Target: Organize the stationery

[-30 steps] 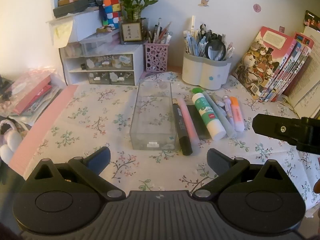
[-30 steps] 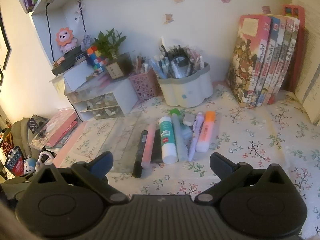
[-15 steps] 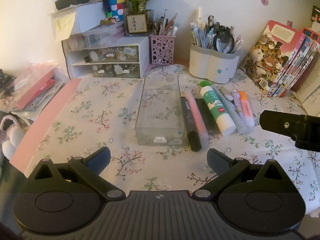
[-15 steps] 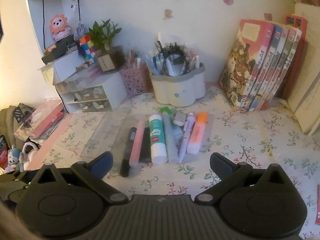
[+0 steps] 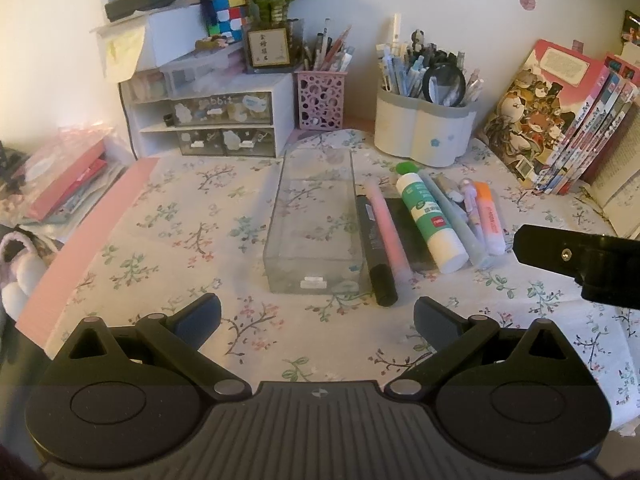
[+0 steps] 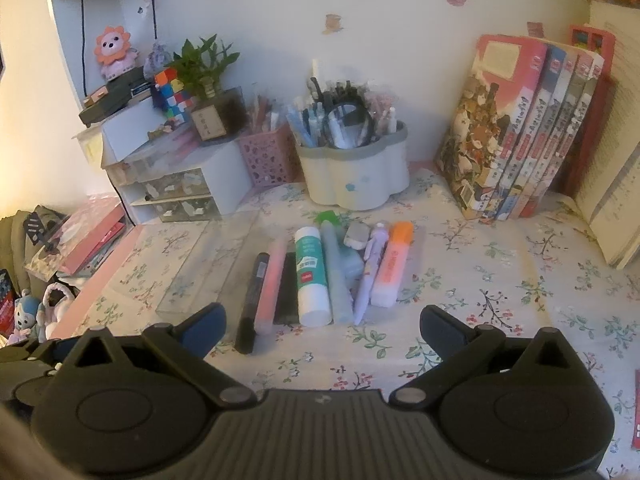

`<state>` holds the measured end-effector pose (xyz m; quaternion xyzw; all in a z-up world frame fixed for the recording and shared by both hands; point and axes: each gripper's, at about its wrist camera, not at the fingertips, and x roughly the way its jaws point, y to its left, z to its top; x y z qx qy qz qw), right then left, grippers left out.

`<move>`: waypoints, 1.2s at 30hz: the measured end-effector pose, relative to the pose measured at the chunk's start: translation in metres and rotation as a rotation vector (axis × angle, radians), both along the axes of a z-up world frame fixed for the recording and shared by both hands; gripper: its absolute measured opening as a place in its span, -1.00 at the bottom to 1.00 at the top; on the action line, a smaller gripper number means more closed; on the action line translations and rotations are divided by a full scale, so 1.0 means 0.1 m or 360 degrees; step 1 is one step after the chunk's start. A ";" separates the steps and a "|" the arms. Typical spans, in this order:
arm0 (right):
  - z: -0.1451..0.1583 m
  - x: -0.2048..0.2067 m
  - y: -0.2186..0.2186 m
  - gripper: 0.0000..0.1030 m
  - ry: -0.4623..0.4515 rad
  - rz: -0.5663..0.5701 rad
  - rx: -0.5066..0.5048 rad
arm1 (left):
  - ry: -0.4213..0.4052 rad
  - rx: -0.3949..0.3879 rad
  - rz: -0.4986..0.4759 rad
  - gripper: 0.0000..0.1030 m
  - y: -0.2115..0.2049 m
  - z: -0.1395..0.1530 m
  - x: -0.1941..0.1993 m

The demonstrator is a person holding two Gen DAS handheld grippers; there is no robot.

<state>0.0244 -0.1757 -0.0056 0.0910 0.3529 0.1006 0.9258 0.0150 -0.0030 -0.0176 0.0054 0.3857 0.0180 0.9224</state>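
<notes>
Floral-cloth surface against a pale wall, crowded at the back with a small drawer unit, pink mesh pen cup, white pen holder and leaning books. Clear plastic box lying lengthwise mid-surface, empty. Just right of it, a side-by-side row: black marker touching the box wall, pink pen, dark flat case, glue stick, pale blue pen, eraser, purple pen, orange highlighter. Left gripper spread wide, holding nothing, hovering before the box's near end. Right gripper likewise wide apart and empty, poised just short of the row's near ends.
</notes>
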 end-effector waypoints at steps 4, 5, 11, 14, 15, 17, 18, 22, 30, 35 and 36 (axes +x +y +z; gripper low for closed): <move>0.02 -0.01 -0.03 0.57 -0.0005 -0.0006 0.0002 | -0.0002 -0.0003 -0.0010 0.90 -0.03 0.01 0.00; 0.02 -0.01 -0.03 0.57 -0.0004 -0.0007 0.0003 | -0.0002 -0.0003 -0.0011 0.90 -0.04 0.01 0.00; 0.00 -0.02 -0.06 0.57 -0.0001 -0.0016 0.0016 | -0.0006 -0.0004 -0.0039 0.90 -0.10 0.01 0.00; 0.01 -0.03 -0.08 0.57 0.0001 -0.0023 0.0016 | 0.0000 -0.0016 -0.0044 0.90 -0.13 0.00 0.00; 0.01 -0.03 -0.09 0.57 -0.0002 -0.0024 0.0012 | -0.0002 -0.0019 -0.0049 0.90 -0.14 0.00 0.00; 0.02 -0.03 -0.09 0.57 -0.0007 -0.0024 0.0005 | -0.0008 -0.0018 -0.0059 0.90 -0.16 0.01 0.00; 0.03 -0.04 -0.10 0.57 -0.0008 -0.0027 0.0006 | -0.0014 -0.0017 -0.0063 0.90 -0.17 0.02 0.00; 0.03 -0.03 -0.12 0.57 -0.0007 -0.0031 0.0010 | -0.0021 -0.0020 -0.0066 0.90 -0.17 0.03 0.01; -0.01 0.03 -0.11 0.57 0.0008 -0.0037 -0.0018 | 0.0006 -0.0032 -0.0022 0.90 -0.10 -0.08 0.08; -0.06 0.08 -0.10 0.56 0.0015 -0.0016 -0.0024 | 0.0036 -0.0031 -0.0008 0.90 -0.06 -0.25 0.14; -0.07 0.09 -0.10 0.56 0.0017 -0.0011 -0.0029 | 0.0039 -0.0033 -0.0001 0.90 -0.05 -0.29 0.15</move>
